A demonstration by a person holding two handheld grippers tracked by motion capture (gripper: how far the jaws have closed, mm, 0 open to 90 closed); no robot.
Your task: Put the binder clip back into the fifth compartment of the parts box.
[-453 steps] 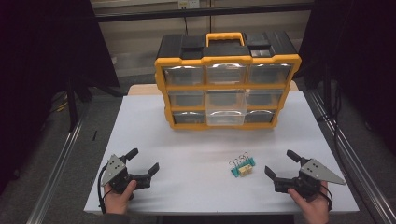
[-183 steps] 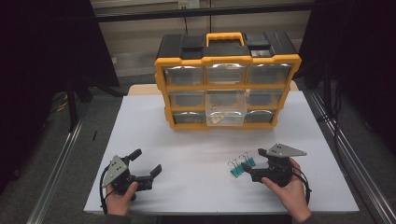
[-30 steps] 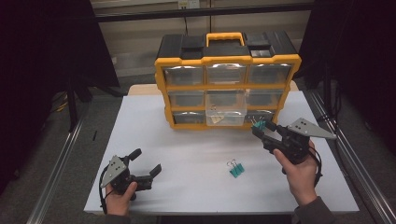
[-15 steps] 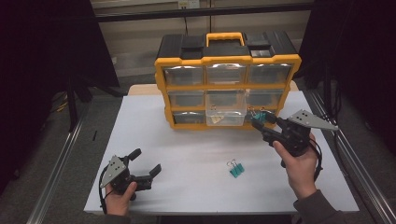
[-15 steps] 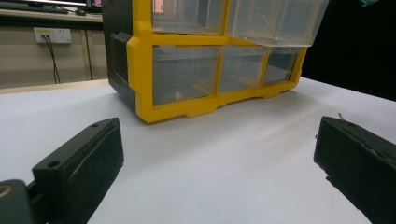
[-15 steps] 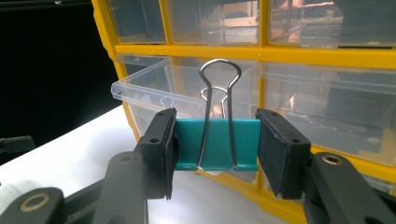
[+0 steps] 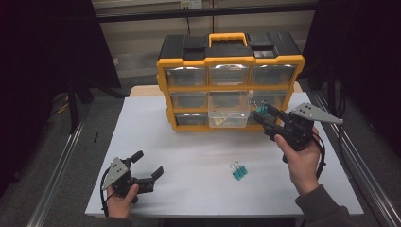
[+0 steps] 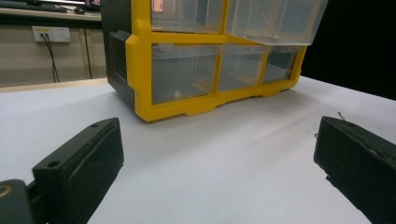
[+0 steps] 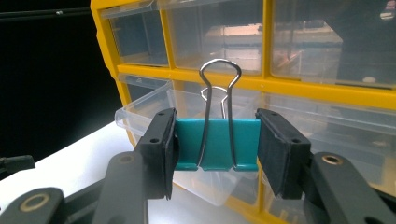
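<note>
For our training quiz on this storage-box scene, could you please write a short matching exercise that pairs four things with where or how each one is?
Things:
1. Teal metal binder clip with wire handles
2. Second teal binder clip
3. Clear plastic middle drawer of the yellow and black organiser box
4. Left hand-held gripper

States:
A. lying on the white table
B. pulled out
C. jaws open, nothing between them
D. clamped in the right hand-held gripper

Pairs: 1-D, 2-A, 3-B, 4-C
</note>
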